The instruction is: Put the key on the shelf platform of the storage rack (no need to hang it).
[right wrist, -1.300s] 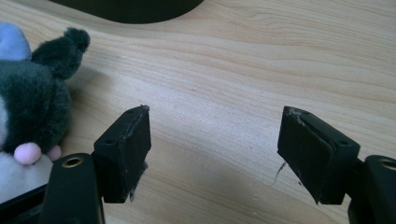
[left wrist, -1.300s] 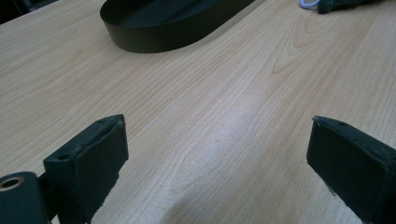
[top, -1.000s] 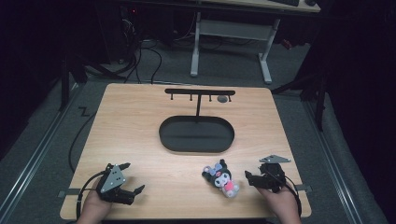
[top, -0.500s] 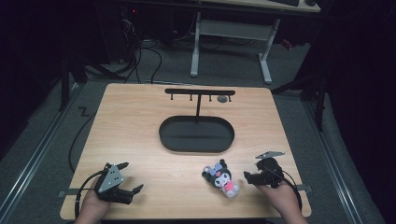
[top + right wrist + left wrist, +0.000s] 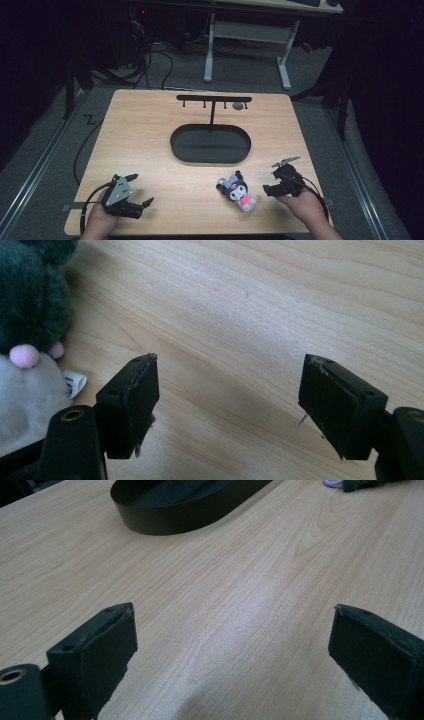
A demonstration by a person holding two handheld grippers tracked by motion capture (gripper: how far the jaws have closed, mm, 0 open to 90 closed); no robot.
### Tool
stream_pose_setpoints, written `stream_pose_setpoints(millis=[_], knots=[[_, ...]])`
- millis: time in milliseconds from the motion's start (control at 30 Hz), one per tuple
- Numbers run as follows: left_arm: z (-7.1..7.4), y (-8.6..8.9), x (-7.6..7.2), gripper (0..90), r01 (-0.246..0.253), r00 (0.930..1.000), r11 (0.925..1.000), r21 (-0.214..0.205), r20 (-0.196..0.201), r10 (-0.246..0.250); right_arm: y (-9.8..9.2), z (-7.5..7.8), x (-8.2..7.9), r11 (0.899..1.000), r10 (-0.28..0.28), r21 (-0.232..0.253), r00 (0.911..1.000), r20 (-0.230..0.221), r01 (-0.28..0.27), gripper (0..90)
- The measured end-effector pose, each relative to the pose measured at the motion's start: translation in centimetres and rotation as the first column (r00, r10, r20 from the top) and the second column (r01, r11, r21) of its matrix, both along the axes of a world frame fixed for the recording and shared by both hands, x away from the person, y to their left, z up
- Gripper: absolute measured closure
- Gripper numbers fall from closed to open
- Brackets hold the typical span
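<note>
Nearby, plush toy (image 5: 237, 189) w/ white tag (image 5: 74, 382), print unreadable; both hand-held grippers released, right (image 5: 268, 190) beside it.

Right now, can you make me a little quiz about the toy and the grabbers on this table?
1. True or false: the right gripper is squeezing the plush toy.
2. What stands beyond the black oval tray? A) a hook rack B) a lamp C) a bottle
3. Fill in: the left gripper has its jaws ____ over bare wood.

Key:
1. False. Its jaws are apart, and the toy lies beside it on the table.
2. A, the black rack with small hooks.
3. Open.
</note>
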State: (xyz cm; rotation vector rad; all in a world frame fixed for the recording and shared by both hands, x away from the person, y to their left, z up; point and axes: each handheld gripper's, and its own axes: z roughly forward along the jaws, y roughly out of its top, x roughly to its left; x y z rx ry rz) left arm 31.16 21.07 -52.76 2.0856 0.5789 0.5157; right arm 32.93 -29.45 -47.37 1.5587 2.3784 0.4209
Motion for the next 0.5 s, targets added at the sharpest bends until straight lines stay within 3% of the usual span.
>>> stream_pose_setpoints(millis=[133,167,500], knots=[[0.00,0.00,0.01,5.9,0.000,1.0000,1.0000,0.001,0.000,0.000,-0.15,0.12,0.07,1.000,0.000,-0.002,0.9998,-0.022,0.000,24.5],[-0.03,-0.01,0.04,5.9,-0.001,1.0000,1.0000,0.000,-0.001,0.001,-0.16,0.14,0.11,1.000,0.006,-0.023,0.9993,-0.036,-0.007,24.4],[-0.02,-0.01,0.01,5.9,0.001,1.0000,1.0000,0.001,-0.003,-0.001,0.41,0.61,0.44,0.997,0.041,-0.065,0.9954,-0.087,-0.047,24.5]])
